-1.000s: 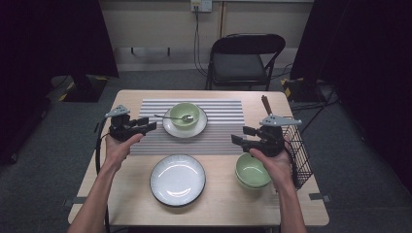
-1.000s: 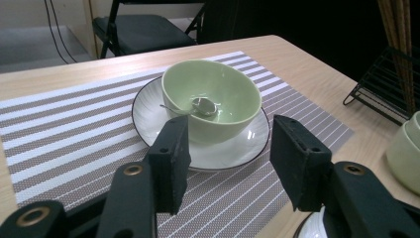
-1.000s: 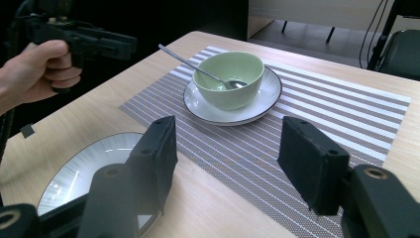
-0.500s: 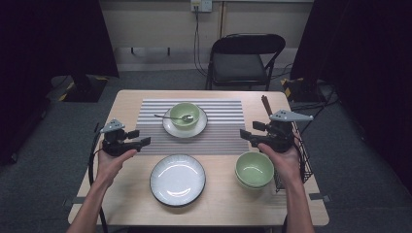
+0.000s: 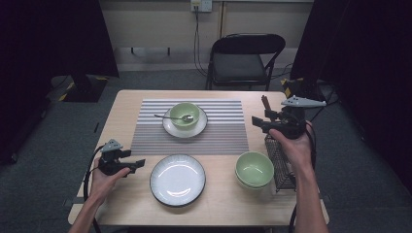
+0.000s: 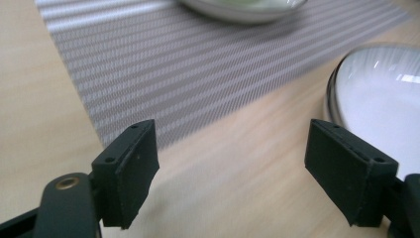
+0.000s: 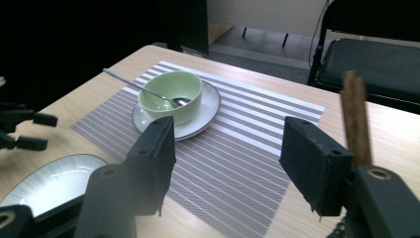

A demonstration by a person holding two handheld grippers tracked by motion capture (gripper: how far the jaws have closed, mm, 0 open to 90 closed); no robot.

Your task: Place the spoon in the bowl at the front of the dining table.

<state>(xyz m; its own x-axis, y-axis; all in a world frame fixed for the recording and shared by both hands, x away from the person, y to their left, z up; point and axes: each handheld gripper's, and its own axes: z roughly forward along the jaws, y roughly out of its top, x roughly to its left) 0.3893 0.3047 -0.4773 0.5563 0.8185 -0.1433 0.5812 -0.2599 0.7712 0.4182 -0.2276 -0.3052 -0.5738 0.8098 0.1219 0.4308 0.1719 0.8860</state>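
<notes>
The left hand-held gripper (image 5: 137, 164) sits low over the table (image 5: 223, 208), jaws wide and just opened further, with nothing between them. It is just beside the left rim of the empty plate (image 5: 178, 179). Risk: a pad catching that rim would skid or tip the plate, and a shallow edge gives poor purchase.

The right hand-held gripper (image 5: 256, 122) hangs open and empty above the wire basket (image 5: 279, 162), near the stacked green bowls (image 5: 254, 169). Risk: a careless drop could snag the basket or knock the stack.

The mat (image 5: 190, 127) carries a saucer, bowl (image 5: 184, 115) and spoon (image 5: 170, 117). Risk: a sweep across could flick the spoon out.
</notes>
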